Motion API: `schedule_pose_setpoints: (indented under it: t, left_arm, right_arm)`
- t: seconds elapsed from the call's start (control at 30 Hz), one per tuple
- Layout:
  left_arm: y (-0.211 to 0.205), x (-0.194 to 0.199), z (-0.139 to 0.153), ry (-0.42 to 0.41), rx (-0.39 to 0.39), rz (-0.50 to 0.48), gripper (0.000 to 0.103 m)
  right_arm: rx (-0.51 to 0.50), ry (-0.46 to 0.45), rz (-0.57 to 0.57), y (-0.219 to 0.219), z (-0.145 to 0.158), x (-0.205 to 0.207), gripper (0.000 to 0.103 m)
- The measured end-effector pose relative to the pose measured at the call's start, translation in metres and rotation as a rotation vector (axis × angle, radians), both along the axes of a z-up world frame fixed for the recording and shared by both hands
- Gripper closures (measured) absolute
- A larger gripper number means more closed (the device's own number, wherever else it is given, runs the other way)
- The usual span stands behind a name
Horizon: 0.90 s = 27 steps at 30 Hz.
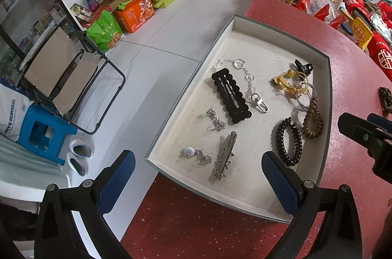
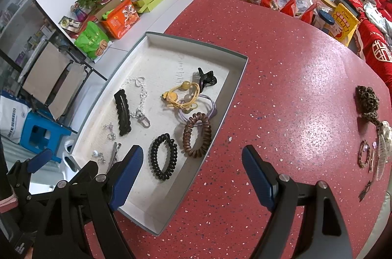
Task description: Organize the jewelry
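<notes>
Left gripper (image 1: 198,183): I see it spread, empty, low in frame over the tray (image 1: 329,87).
Right gripper (image 2: 192,175): spread, empty, bottom centre.
Jewelry: black coil tie (image 2: 163,156) lies in the tray, centre-left.

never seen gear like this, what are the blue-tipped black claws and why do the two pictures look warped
They are two hand-held grasping tools, each carrying a wide-angle camera looking along its fingers, hence the warping. One picture comes from the left tool, the other from the right tool. Both stand open and hold nothing. On the speckled red table sits a shallow white-lined tray containing a black scalloped hair clip, a silver chain, a black coil hair tie and a brown coil hair tie. A leopard-print scrunchie lies outside it.
</notes>
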<state>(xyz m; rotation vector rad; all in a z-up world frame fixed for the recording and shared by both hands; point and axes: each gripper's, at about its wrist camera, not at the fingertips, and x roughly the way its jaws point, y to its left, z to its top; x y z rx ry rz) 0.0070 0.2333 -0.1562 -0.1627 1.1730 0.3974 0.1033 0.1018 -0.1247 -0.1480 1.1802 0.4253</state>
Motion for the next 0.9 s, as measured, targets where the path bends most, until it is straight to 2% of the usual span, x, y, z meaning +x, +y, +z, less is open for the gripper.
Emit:
schedule_pose_setpoints:
  t: [0.9]
  left_arm:
    - [0.0004,-0.0014,0.0,0.001,0.008,0.003,0.0]
  right_arm:
    - [-0.001,-0.001,0.0,0.0003,0.0004,-0.0009,0.018]
